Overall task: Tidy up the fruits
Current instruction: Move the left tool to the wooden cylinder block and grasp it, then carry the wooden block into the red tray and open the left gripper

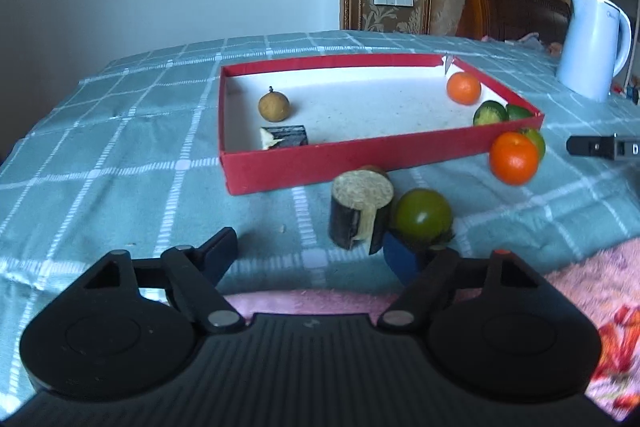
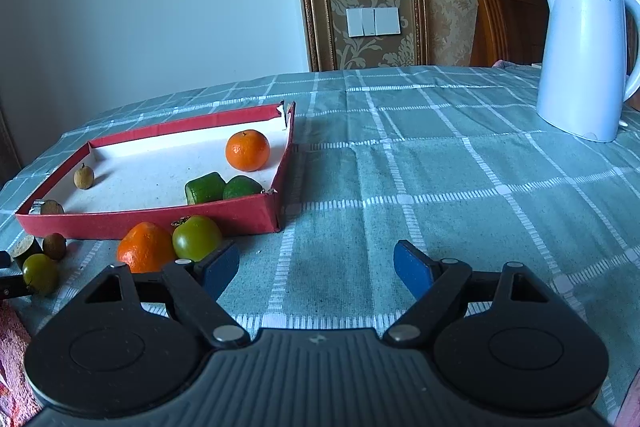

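red tray [image 1: 320, 163] holds fruit; left gripper [image 1: 312, 247] and right gripper [image 2: 316, 267] both spread

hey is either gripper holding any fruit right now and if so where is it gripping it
Nothing is held. The left gripper and the right gripper are both open with only tablecloth between their fingers; the green tomato sits just beyond the left gripper's right finger.

left wrist: low, close, facing red tray [image 1: 320, 163] | right wrist: further right | shared: tray, kettle [image 2: 580, 55]
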The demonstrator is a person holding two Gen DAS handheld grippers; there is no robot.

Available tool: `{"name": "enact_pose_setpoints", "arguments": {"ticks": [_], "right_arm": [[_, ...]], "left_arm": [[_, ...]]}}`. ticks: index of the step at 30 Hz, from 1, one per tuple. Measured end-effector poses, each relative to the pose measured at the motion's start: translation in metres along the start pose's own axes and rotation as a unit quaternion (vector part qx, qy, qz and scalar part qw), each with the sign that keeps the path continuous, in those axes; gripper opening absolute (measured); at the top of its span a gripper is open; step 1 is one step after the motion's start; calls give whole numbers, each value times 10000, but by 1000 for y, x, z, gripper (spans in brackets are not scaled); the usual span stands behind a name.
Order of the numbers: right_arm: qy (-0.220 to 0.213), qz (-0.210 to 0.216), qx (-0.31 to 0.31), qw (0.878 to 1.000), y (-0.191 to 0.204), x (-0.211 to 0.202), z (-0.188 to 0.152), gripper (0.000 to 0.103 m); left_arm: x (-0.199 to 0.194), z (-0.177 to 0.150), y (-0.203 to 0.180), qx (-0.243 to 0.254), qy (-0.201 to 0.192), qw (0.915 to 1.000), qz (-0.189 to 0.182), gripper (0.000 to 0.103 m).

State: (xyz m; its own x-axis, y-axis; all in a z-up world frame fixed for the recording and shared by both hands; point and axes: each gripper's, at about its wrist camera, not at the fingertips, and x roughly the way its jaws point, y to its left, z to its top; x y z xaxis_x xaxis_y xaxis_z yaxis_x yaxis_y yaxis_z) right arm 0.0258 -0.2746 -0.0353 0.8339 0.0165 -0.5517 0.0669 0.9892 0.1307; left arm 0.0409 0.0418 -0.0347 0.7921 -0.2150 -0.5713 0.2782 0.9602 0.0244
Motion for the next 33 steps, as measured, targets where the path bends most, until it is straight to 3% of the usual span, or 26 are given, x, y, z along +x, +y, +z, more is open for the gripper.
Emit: {"name": "enact_pose_setpoints", "arguments": {"ticks": [8,13,16,33], "right_arm": [[21,-6,13,10000,0,0,0,85],[21,9,22,10000,-1,1,0,85],[23,17,20,10000,-1,1,0,85],[79,12,20,10000,-1,3,-1,85]], "left_arm": [[9,12,-12,-32,12,9999,-159,52],[13,15,-11,-94,2,9998,-164,44],[13,15,-14,-41,-17,9999,-150,30],[3,12,-28,134,-26,9999,103,30]]}}
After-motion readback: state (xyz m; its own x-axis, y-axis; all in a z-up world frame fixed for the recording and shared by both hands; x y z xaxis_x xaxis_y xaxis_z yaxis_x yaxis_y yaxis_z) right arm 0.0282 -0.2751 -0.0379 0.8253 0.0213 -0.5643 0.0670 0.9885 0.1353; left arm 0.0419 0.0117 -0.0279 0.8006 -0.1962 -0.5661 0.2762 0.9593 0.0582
